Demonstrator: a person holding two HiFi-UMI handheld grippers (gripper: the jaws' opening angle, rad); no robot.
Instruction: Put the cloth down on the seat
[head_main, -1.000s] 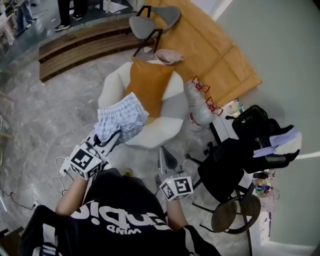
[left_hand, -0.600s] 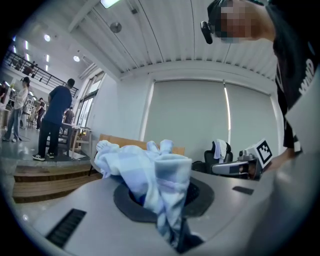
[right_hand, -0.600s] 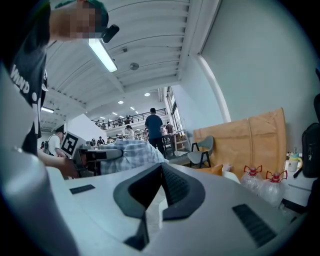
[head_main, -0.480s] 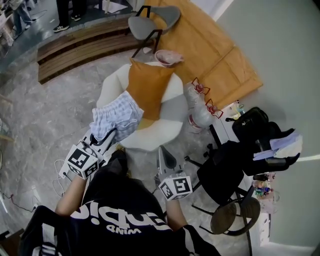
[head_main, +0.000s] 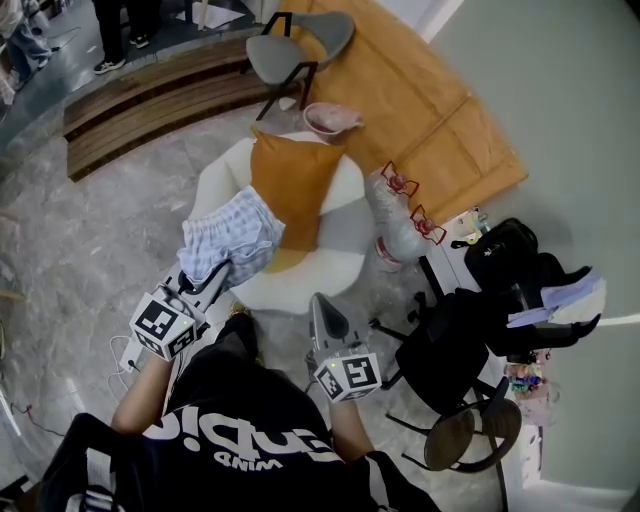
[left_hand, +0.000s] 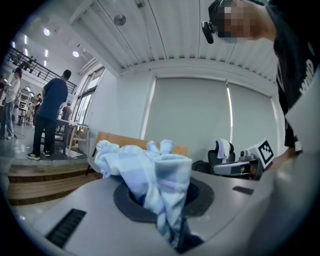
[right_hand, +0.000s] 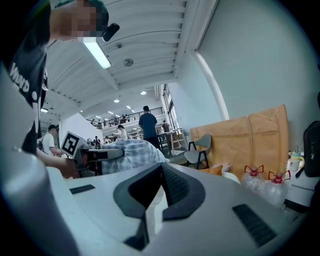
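Left of the seat (head_main: 335, 262), the left gripper (head_main: 216, 279) is clenched on a bunched edge of the checked cloth (head_main: 232, 232), which lies over the seat's left rim beside the orange cushion (head_main: 290, 180). The cloth looks light and limp, likely to sag; that bunched edge seems a fair hold. Folds bury the pinch point, and whether it rests on the seat is unclear. Right of that, the right gripper (head_main: 320, 305) is closed on nothing
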